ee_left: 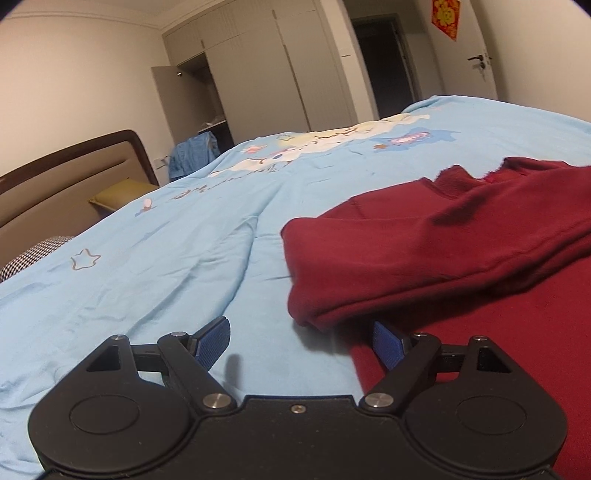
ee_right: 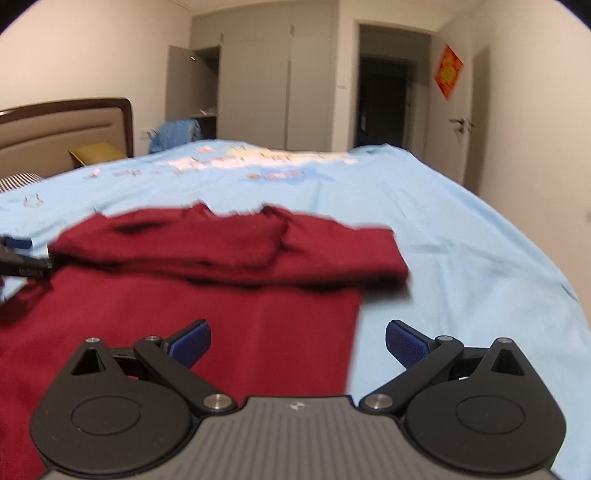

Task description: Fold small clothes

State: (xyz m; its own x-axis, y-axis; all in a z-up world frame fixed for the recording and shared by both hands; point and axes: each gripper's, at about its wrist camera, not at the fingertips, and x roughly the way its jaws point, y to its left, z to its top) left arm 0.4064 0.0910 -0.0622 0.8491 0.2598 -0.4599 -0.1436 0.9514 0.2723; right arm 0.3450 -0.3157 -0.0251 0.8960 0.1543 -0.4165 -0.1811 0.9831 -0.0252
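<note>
1. A dark red garment (ee_right: 207, 280) is spread on a light blue bedsheet (ee_left: 166, 266); its upper part is folded over the lower part in a thick layer.
2. The sheet is printed with cartoon figures (ee_left: 325, 144) and outlined stars (ee_left: 85, 259), and is creased in shallow wrinkles.
3. The left gripper (ee_left: 301, 345) is held low at the garment's left edge, its blue-padded fingers spread apart and empty; one pad lies over bare sheet, the other beside the folded layer's edge.
4. The right gripper (ee_right: 297, 345) is held over the garment's lower right edge, its fingers likewise spread and holding nothing; one pad is seen above red cloth, the other above the sheet.
5. A padded headboard (ee_left: 70, 173) with a dark wooden frame is seen at the left, with a yellow cushion (ee_left: 118, 195) near it.
6. Pale built-in wardrobes (ee_left: 258, 70) line the far wall, one door standing ajar, with blue clothing (ee_left: 192, 155) heaped in front.
7. A dark doorway (ee_right: 384, 99) is seen beyond, and a red paper decoration (ee_left: 447, 16) hangs on a white door fitted with a lever handle (ee_left: 478, 59).
</note>
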